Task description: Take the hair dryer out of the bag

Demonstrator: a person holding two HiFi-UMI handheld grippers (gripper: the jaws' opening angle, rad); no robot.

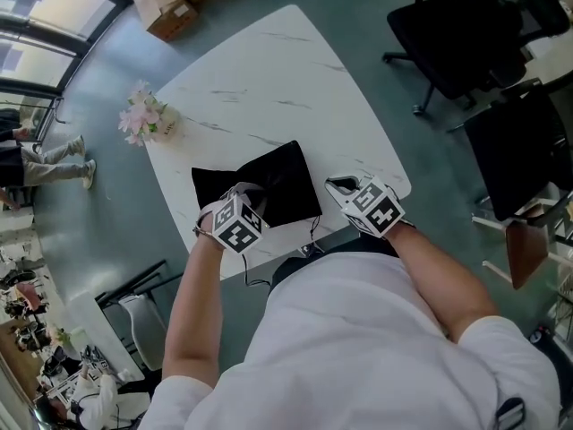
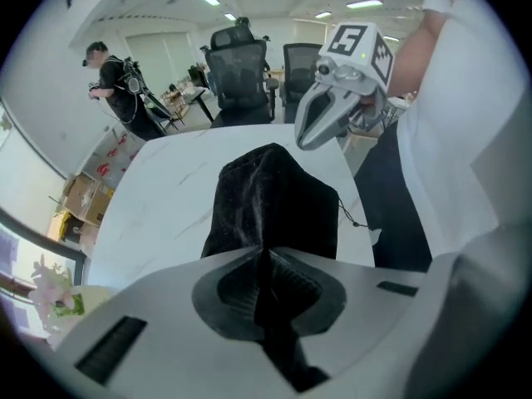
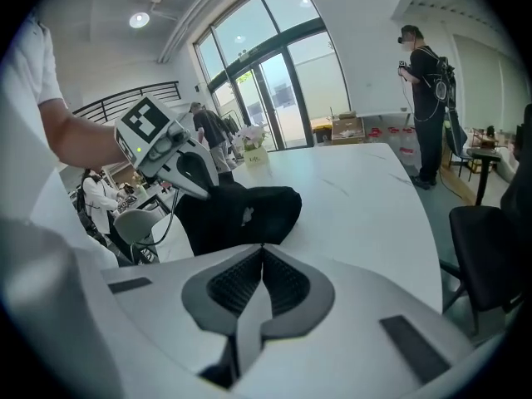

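On the near half of the white marbled bench [image 1: 269,79] lies the black cloth bag [image 1: 277,182]. The left tool [image 2: 264,283] is clamped on a fold of the bag's fabric at the bag's 7 o'clock corner in the head view, pointing steeply down. The cloth is pinched between the pads and tents up into a peak, so I judge the grip is meant to lift or peel the bag open, not carry it. The right tool [image 3: 261,285] is clenched on nothing, jaws together, parked just beside the bag at its 4 o'clock and apart from the cloth. It is likely waiting to pin the bag or reach in once an opening shows. The hair dryer is not visible in any view. I judge it is inside the bag, which looks lumpy. Can't tell which side the mouth faces. A thin drawstring [image 2: 359,216] trails off the bag toward the person, at about 5 o'clock. Pink flowers [image 1: 141,120] sit at the bag's 10 o'clock, well apart. The task looks early, with nothing out yet.
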